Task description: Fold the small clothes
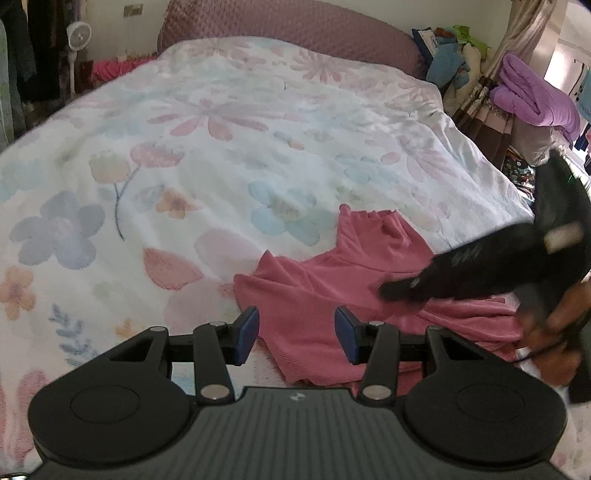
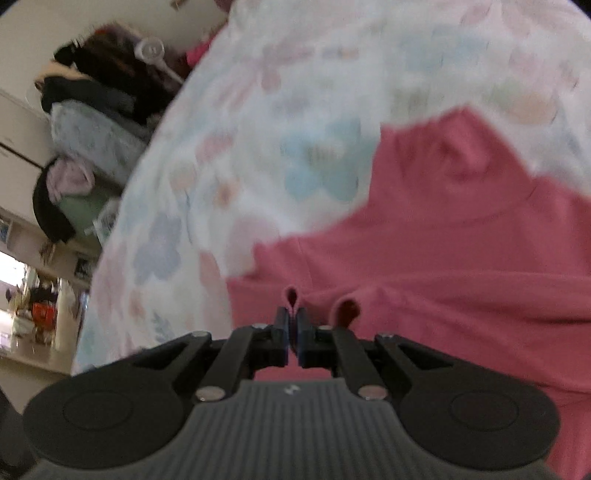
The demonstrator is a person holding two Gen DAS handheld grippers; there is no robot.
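Note:
A small pink ribbed garment (image 1: 332, 280) lies crumpled on the floral bedspread (image 1: 207, 155) near the bed's front right. My left gripper (image 1: 295, 334) is open, its blue pads either side of the garment's near left edge, holding nothing. My right gripper (image 2: 291, 330) is shut on a pinched fold of the pink garment (image 2: 443, 251); a small loop of cloth sticks up between the fingers. In the left wrist view the right gripper (image 1: 399, 290) shows blurred over the garment's right side, held by a hand.
A mauve headboard (image 1: 295, 26) stands at the far end. Piled clothes and a purple blanket (image 1: 532, 96) sit right of the bed. A white fan (image 1: 79, 35) and hanging dark clothes stand to the left. The bedspread also fills the right wrist view (image 2: 295, 110).

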